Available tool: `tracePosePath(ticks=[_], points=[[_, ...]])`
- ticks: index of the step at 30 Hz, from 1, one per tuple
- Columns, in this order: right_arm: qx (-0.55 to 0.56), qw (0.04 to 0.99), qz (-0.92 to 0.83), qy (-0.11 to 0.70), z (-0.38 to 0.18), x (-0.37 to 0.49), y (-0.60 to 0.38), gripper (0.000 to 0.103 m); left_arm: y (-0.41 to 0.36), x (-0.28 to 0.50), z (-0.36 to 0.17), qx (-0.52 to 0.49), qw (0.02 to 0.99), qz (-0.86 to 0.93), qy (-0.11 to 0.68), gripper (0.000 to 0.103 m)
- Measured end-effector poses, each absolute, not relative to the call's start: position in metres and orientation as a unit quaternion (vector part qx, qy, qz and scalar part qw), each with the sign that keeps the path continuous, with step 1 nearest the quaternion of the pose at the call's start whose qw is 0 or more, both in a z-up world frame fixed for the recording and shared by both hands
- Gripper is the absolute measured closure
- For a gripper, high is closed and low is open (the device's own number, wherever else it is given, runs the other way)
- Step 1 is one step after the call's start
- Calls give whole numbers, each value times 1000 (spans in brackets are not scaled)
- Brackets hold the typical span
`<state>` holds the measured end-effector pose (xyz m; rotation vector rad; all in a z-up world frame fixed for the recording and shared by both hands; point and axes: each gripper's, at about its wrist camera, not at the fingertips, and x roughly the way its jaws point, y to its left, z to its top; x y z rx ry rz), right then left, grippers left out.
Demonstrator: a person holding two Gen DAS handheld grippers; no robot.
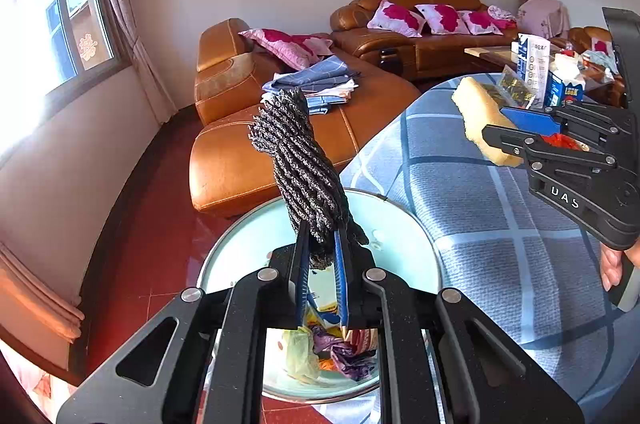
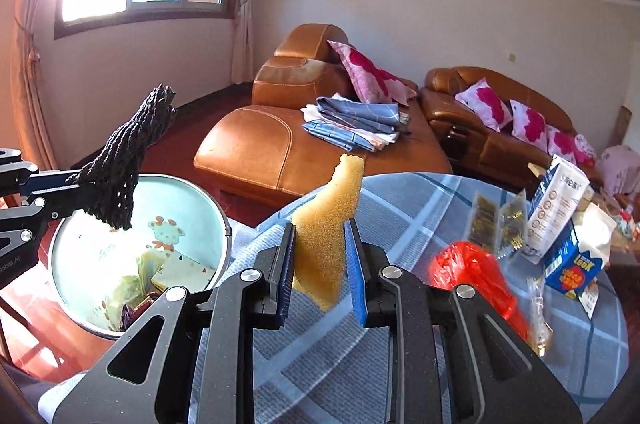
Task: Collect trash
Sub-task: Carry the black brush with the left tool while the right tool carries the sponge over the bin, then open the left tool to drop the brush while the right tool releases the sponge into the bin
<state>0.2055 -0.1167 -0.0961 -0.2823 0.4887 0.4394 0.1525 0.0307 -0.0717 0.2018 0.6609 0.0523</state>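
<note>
1. Gripping a dark knitted mesh (image 1: 298, 172), the left gripper (image 1: 322, 256) has its jaws nearly together on the mesh's lower end. The mesh rises toward the frame centre in the left wrist view, above the trash bin (image 1: 404, 208).
2. The right gripper (image 2: 320, 264) is clamped on a yellow sponge (image 2: 326, 224), jaws partly apart at the sponge's width. The sponge stands upright, lower centre of the right wrist view, over the table's near edge.
3. The bin's round rim sits just beside the left edge of the checked tablecloth (image 2: 400, 200); wrappers lie inside it.
4. Remaining on the cloth, right side of the right wrist view: a red plastic bag (image 2: 472, 264), clear packets (image 2: 496, 224), and cartons (image 2: 560, 212) near the far right edge.
5. Open red floor (image 1: 160, 208) separates bin and table from the orange sofa (image 2: 260, 152) at mid-frame.
</note>
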Motion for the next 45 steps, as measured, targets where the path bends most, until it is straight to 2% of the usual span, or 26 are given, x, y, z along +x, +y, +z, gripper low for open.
tracePosePath(ticks=[26, 45], points=[[-219, 912, 271, 219, -106, 193, -64, 78, 70, 150, -78, 79, 933, 63, 344, 92], [-235, 904, 288, 212, -109, 186, -57, 78, 75, 153, -84, 81, 928, 66, 357, 92]])
